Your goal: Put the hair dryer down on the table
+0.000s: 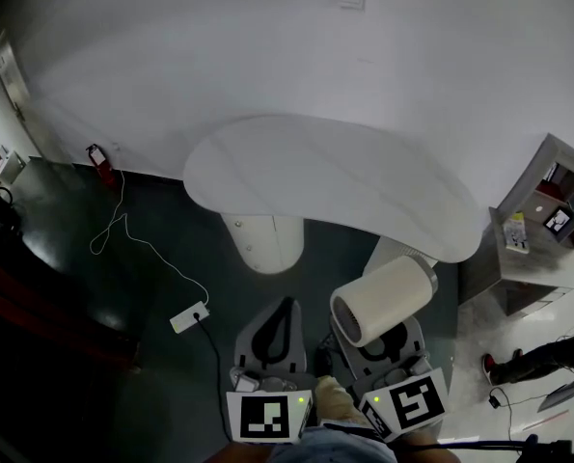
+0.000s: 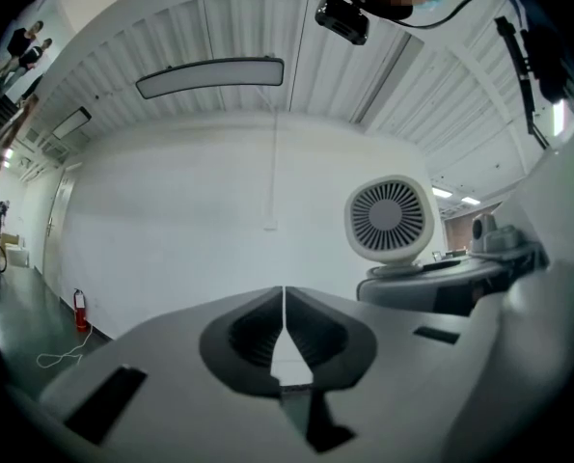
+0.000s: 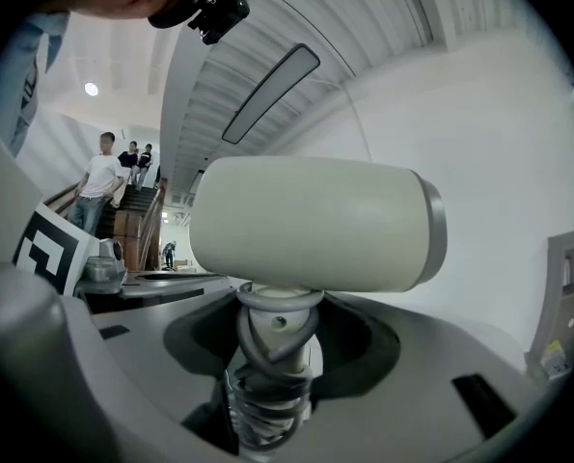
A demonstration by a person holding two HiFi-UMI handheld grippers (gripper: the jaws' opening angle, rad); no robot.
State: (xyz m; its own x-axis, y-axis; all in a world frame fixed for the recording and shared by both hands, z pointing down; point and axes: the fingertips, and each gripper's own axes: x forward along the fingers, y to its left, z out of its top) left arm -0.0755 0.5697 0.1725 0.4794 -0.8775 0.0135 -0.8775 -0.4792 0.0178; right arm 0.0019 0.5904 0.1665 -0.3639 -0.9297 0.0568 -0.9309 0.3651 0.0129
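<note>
**Helper:** Where is the dryer (image 1: 383, 300) now?

**Me:** I have it in my right gripper (image 3: 272, 355). The fingers (image 3: 359, 350) pinch the handle (image 3: 272, 321), and a grey cord (image 3: 267, 379) is wound round that handle. The fat cream barrel (image 3: 306, 225) lies sideways on top.

**Helper:** Is it on the worktop (image 1: 335, 181)?

**Me:** No. It is up in the air on my side of the worktop, near the round edge and over the dark floor (image 1: 94, 307). It does not touch the worktop.

**Helper:** And your left gripper (image 2: 284, 302)?

**Me:** It is on my side of the worktop too, just left of the right one. Its fingers are pressed together. The tips touch and there is nothing between them. In the left gripper view I can see the dryer's round grille (image 2: 388, 218) off to the right.

**Helper:** What else is around?

**Me:** A thin white wire (image 1: 132, 239) lies on the floor left of the worktop. A red fire extinguisher (image 1: 98, 162) stands further left, by the wall (image 1: 219, 46). A grey shelf (image 1: 547, 201) stands right of the worktop.
</note>
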